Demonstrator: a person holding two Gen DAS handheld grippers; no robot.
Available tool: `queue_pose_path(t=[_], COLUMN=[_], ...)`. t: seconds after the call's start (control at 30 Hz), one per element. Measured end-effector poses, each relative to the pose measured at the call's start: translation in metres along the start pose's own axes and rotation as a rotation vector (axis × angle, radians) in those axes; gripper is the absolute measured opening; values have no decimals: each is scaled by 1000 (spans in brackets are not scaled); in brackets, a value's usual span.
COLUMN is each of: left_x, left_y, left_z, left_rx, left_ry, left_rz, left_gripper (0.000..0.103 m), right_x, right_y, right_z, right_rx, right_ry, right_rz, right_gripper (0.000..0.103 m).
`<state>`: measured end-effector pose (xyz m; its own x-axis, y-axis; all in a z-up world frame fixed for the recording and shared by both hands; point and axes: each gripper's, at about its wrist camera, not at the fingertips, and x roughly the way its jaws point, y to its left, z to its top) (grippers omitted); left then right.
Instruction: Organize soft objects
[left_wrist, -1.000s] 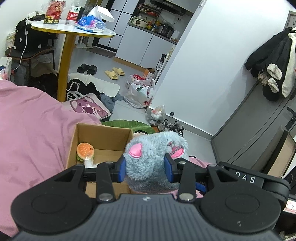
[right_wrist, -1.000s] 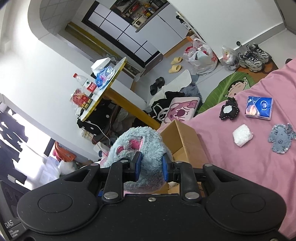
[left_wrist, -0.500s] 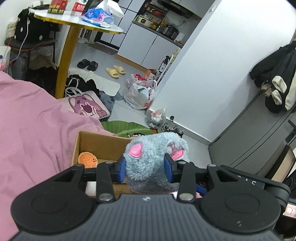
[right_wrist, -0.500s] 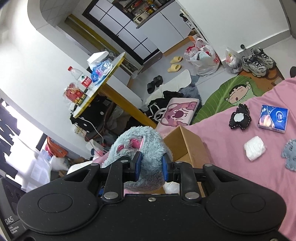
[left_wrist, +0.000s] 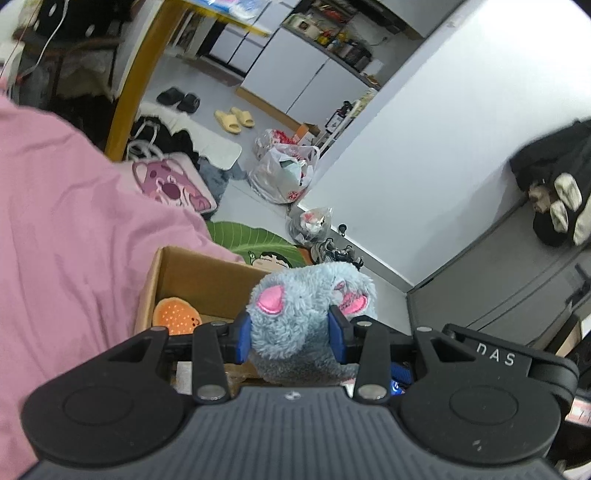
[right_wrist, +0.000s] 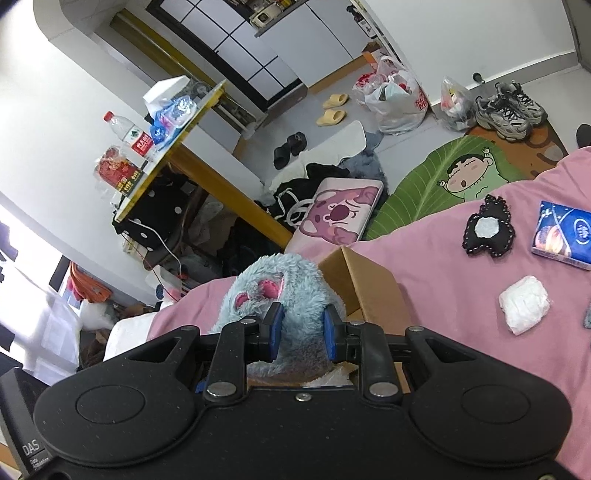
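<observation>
Both grippers hold the same grey-blue plush toy with pink ears (left_wrist: 295, 317), seen in the right wrist view too (right_wrist: 288, 288). My left gripper (left_wrist: 291, 339) is shut on it from one side, my right gripper (right_wrist: 301, 332) from the other. The toy hangs over an open cardboard box (left_wrist: 199, 273) on the pink bed cover; its corner shows in the right wrist view (right_wrist: 365, 284). An orange burger plush (left_wrist: 175, 315) lies inside the box.
On the pink cover (right_wrist: 461, 295) lie a black and white patch (right_wrist: 487, 229), a blue tissue pack (right_wrist: 561, 234) and a white wad (right_wrist: 524, 302). Beyond the bed edge are a green leaf rug (right_wrist: 436, 181), a pink bear cushion (left_wrist: 170, 181), bags, shoes and a yellow-legged table (right_wrist: 177, 133).
Both grippers, still holding the plush, have moved a little lower and closer over the box. The views tilt down, so the table top slides out of the left view.
</observation>
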<state>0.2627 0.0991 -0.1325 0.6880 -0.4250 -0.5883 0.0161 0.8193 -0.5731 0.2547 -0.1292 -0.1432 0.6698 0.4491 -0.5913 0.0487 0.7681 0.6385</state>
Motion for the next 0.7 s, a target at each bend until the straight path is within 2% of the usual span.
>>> queue_pose_path(t=[0.13, 0.2, 0.3, 0.43, 0.57, 0.7], left_x=[10, 14, 23, 31, 31, 27], left_y=[11, 16, 24, 33, 28, 22], left_z=[0, 1, 2, 3, 2, 2], left_rx=[-18, -40, -63, -109, -91, -53], left_ry=[7, 14, 38, 74, 74, 62], left_rz=[22, 29, 35, 35, 49, 70], left_gripper=[40, 40, 41, 42, 45, 67], right_x=[15, 20, 22, 19, 7, -9], right_y=[3, 2, 3, 2, 1, -3], right_z=[0, 0, -1, -1, 1, 1], right_rx=[8, 21, 16, 11, -1, 4], right_ry=[22, 30, 25, 22, 6, -10], right_rz=[-17, -18, -34, -25, -24, -7], right_gripper=[27, 34, 37, 38, 43, 45])
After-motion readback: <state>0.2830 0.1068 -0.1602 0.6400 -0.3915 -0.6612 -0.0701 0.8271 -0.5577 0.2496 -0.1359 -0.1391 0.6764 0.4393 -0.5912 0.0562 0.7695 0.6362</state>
